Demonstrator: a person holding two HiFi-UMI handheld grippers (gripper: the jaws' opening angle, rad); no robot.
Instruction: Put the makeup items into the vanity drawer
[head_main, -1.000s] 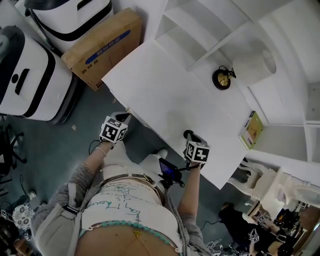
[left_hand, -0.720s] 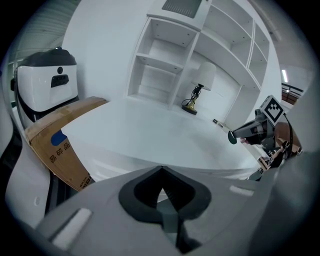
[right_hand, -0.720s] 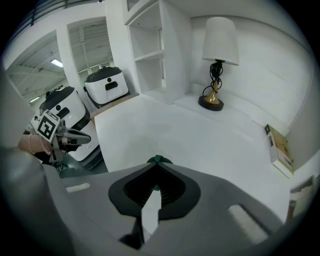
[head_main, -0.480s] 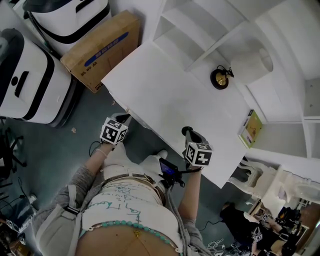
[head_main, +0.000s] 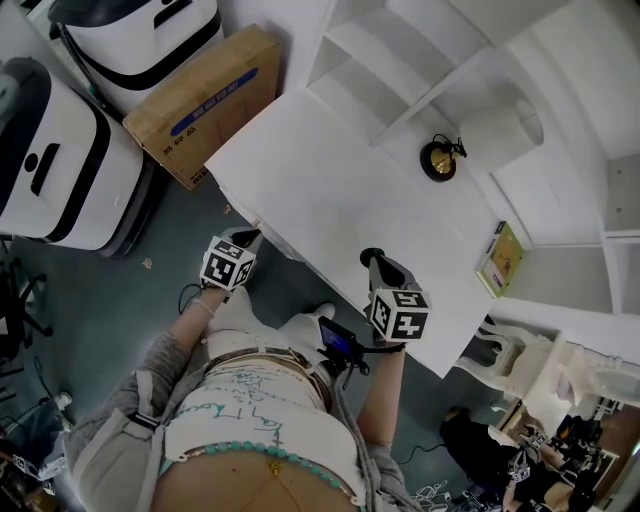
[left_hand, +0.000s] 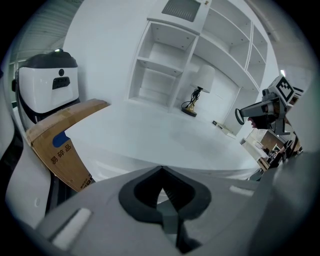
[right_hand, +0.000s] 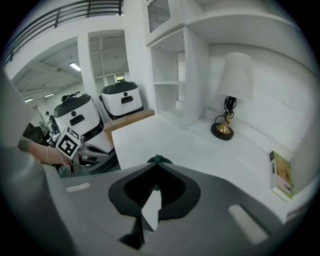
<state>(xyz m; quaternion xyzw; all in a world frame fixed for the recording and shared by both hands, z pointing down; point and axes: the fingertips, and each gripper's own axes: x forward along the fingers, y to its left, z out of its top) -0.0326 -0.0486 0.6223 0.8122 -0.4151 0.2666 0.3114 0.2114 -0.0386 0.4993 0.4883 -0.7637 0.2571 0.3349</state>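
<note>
Right hand-held gripper (head_main: 374, 262) pinches a small dark-green item (right_hand: 159, 160) over the white tabletop (head_main: 330, 190); left hand-held gripper (head_main: 247, 237) is closed on nothing beside its edge.

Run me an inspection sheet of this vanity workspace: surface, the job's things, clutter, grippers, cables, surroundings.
Surface: white tabletop, no spills seen.
Job's things: one small dark green item at the right gripper's tips; no open drawer seen.
Clutter: lamp and yellow-green box near the back wall.
Grippers: left gripper shut, holding nothing, at the table's front edge; right gripper shut on the dark green item, over the tabletop.
Cables: lamp cord bunched at the stem; loose cables on the floor.
Surroundings: cardboard box, white machines, shelves.
</note>
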